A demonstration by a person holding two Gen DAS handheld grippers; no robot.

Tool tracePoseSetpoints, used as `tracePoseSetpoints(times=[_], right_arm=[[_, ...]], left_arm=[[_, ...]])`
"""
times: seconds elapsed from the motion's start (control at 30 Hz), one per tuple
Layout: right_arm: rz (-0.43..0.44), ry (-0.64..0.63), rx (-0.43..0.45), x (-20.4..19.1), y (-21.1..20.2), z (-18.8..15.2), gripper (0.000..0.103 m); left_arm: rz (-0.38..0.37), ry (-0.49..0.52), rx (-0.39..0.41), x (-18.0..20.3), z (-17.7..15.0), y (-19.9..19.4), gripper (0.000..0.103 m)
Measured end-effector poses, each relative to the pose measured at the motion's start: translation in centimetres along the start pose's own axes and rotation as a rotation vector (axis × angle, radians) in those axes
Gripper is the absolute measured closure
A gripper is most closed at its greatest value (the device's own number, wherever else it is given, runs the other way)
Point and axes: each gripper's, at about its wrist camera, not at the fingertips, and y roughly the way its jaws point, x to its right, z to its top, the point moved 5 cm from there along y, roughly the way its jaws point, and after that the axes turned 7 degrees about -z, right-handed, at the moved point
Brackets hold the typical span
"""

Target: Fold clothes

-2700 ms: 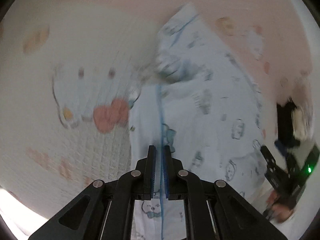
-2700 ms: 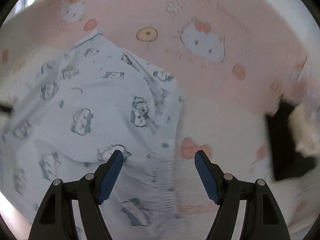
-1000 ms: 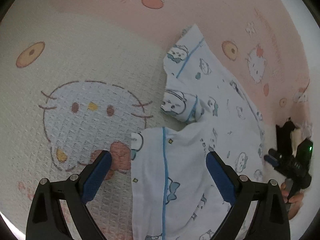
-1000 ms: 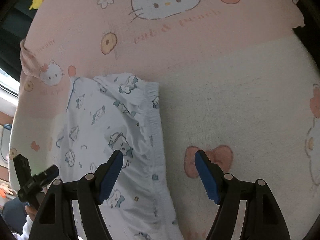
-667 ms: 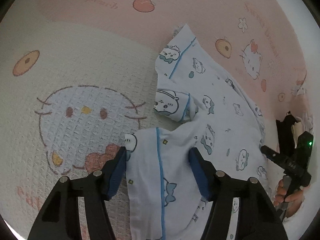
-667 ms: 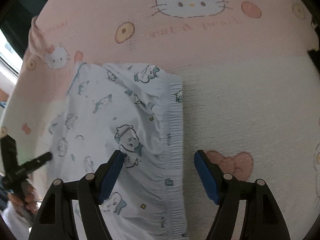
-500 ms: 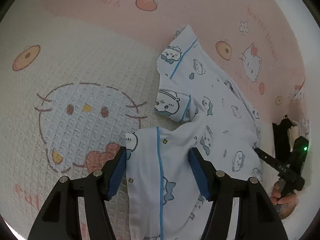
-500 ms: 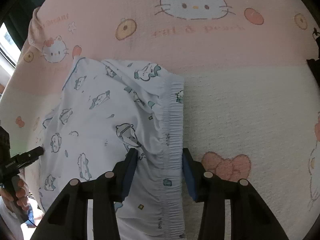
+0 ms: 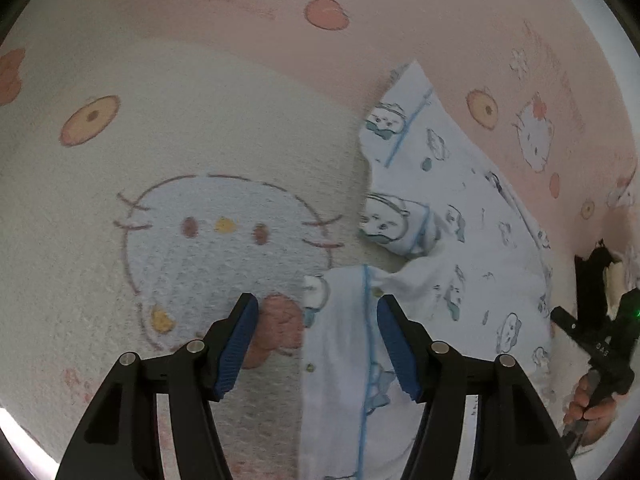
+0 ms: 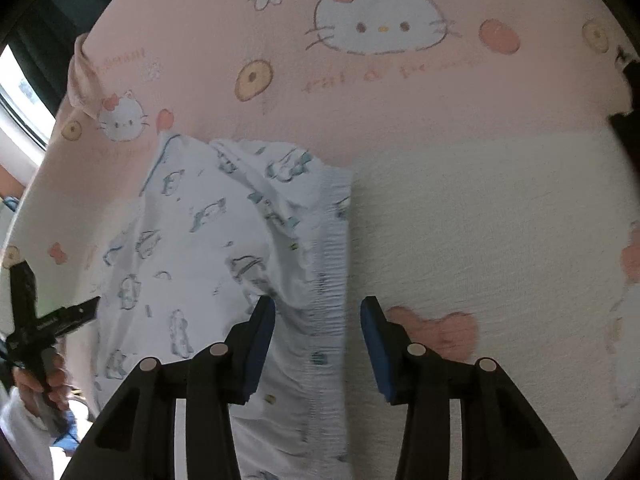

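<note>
White cotton garment with blue cartoon prints (image 9: 460, 240) lies spread on the pink and cream cartoon-cat blanket (image 9: 200, 120). The left gripper (image 9: 312, 332) is open, its 2 blue pads around the blue-piped hem. The right gripper (image 10: 318, 336) is open around the gathered elastic waistband (image 10: 330, 280).

"cat & peach" on blanket (image 10: 400, 128)
</note>
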Motion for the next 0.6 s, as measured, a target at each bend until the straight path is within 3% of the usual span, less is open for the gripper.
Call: tracePoseSetpoints(times=[0.13,0.23,0.5,0.53,0.6], right_arm=[[-0.046,-0.064,-0.001,-0.7,0.6,-0.2,0.059],[-0.081,-0.113,-0.002,-1.3,1.0,-0.3,0.059],[-0.113,-0.141,0.016,-1.7,1.3,-0.4,0.059],[-0.128,-0.158,0.021,-2.0,1.5,-0.4,0.062],[-0.182,-0.226,0.034,-3.1,1.9,-0.2,0.078]], left_arm=[[0.028,0.067,-0.023,1.7,0.2,1.2,0.051],[0.083,0.108,-0.022,2.2,0.2,1.6,0.065],[0.079,0.037,0.015,1.0,0.3,0.9,0.090],[0.086,0.043,0.025,1.1,0.2,0.6,0.090],[0.111,0.063,0.038,1.5,0.1,0.4,0.093]])
